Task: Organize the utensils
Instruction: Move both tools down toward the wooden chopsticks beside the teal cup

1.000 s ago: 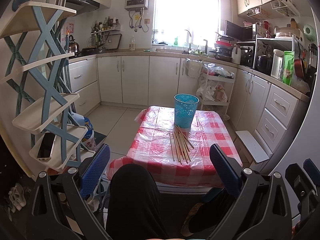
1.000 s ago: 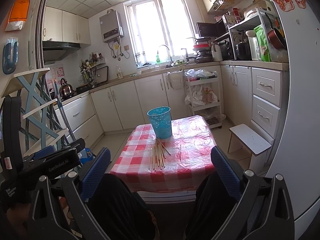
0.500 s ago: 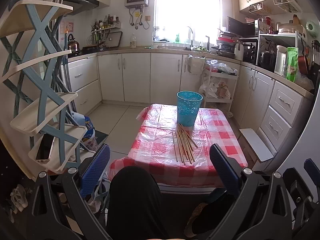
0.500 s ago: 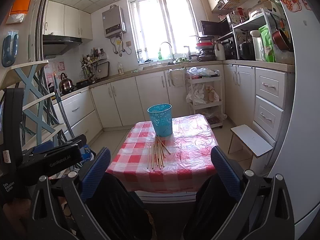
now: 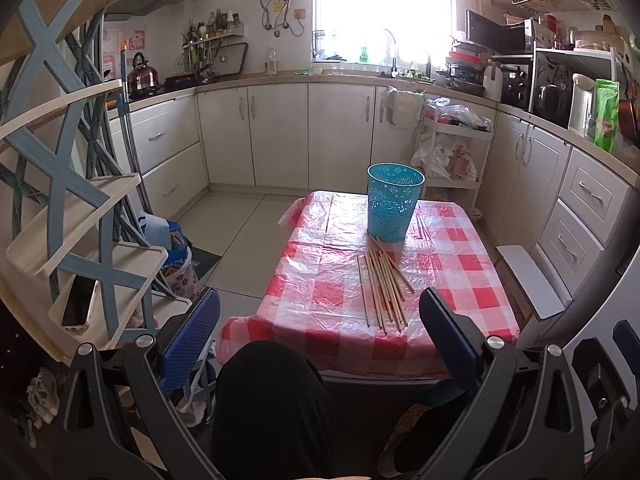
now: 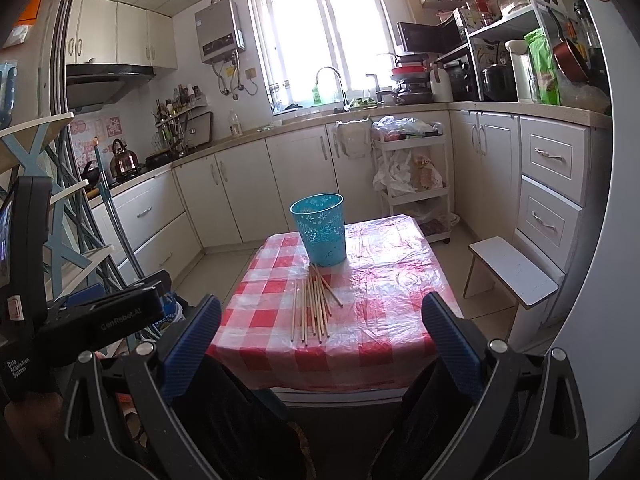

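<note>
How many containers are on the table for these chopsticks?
1: the blue basket stands upright toward the far end of the checked table, just behind the loose chopsticks. No other container shows on the table in either view.

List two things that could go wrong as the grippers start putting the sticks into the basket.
The chopsticks lie bunched and crossed, so a pinch may lift several or scatter them. The blue basket looks light and stands unsecured on the glossy plastic tablecloth; a nudge from a stick could tip or slide it.
</note>
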A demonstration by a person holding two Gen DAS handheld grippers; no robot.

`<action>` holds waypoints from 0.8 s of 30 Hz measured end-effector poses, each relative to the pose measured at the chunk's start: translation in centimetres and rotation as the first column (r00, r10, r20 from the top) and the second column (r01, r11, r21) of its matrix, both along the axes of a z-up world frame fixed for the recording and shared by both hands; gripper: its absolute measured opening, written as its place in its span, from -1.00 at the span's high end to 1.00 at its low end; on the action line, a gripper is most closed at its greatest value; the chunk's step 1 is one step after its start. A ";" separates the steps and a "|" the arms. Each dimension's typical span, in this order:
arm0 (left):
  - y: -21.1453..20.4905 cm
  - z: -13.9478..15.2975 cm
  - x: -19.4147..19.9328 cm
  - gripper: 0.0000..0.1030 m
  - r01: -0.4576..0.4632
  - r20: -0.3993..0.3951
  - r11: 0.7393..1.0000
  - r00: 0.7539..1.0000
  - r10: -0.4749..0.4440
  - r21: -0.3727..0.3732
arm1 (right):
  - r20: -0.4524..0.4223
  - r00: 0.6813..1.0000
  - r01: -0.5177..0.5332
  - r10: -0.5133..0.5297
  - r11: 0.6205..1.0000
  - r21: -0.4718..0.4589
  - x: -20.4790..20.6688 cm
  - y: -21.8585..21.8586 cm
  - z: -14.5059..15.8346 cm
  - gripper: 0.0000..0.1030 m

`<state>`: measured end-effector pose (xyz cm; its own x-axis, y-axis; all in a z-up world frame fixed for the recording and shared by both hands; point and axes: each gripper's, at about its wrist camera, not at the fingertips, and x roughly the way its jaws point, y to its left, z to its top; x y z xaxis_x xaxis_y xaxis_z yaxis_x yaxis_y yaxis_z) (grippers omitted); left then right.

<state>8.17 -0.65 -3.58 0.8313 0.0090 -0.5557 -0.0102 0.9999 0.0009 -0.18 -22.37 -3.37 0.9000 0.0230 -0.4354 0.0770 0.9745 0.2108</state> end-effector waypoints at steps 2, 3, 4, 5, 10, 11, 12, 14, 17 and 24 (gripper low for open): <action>-0.2 -0.6 1.0 -0.86 0.005 -0.006 1.000 1.000 -0.005 0.008 | 0.002 1.000 -0.009 0.009 1.000 0.002 0.9 -0.2 -0.2 -0.87; -0.2 -0.9 1.5 -0.86 0.010 -0.016 1.000 1.000 -0.010 0.010 | 0.000 1.000 -0.012 0.012 1.000 0.005 1.4 -0.3 -0.3 -0.87; -0.3 -1.4 2.5 -0.86 0.026 -0.043 1.000 0.999 -0.026 0.011 | -0.005 1.000 -0.016 0.016 1.000 0.012 2.1 -0.4 -0.5 -0.87; -0.3 -1.9 3.5 -0.86 0.038 -0.074 0.999 0.997 -0.037 0.014 | -0.010 1.000 -0.022 0.022 1.000 0.021 2.8 -0.6 -0.7 -0.87; -0.4 -5.0 7.3 -0.85 0.063 -0.181 0.998 0.982 -0.057 0.027 | -0.075 0.996 -0.054 0.056 0.998 0.026 7.2 -1.4 -2.2 -0.87; -0.3 -5.3 7.8 -0.85 0.056 -0.179 0.998 0.983 -0.049 0.035 | -0.099 0.993 -0.063 0.065 0.998 0.021 8.3 -1.6 -2.7 -0.87; -0.3 -5.5 8.3 -0.85 0.051 -0.177 0.998 0.983 -0.042 0.046 | -0.123 0.990 -0.075 0.076 0.997 0.011 9.4 -1.7 -3.2 -0.87; -0.2 -6.1 9.6 -0.85 0.059 -0.187 0.997 0.981 -0.048 0.052 | -0.157 0.985 -0.081 0.078 0.997 -0.011 11.6 -2.0 -4.2 -0.87; 0.4 -7.1 11.4 -0.85 0.070 -0.216 0.997 0.974 -0.065 0.017 | -0.198 0.975 -0.111 0.102 0.993 -0.032 14.9 -2.3 -6.1 -0.87; 0.7 -10.0 15.9 -0.85 0.089 -0.243 0.995 0.965 -0.099 -0.053 | -0.338 0.923 -0.215 0.183 0.975 -0.061 24.9 -3.2 -12.2 -0.48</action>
<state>24.03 0.05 -13.61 0.6655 -0.0898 -0.7410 0.0795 0.9956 -0.0492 24.67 -25.54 -15.55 0.6874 0.1309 -0.7144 -0.0716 0.9911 0.1127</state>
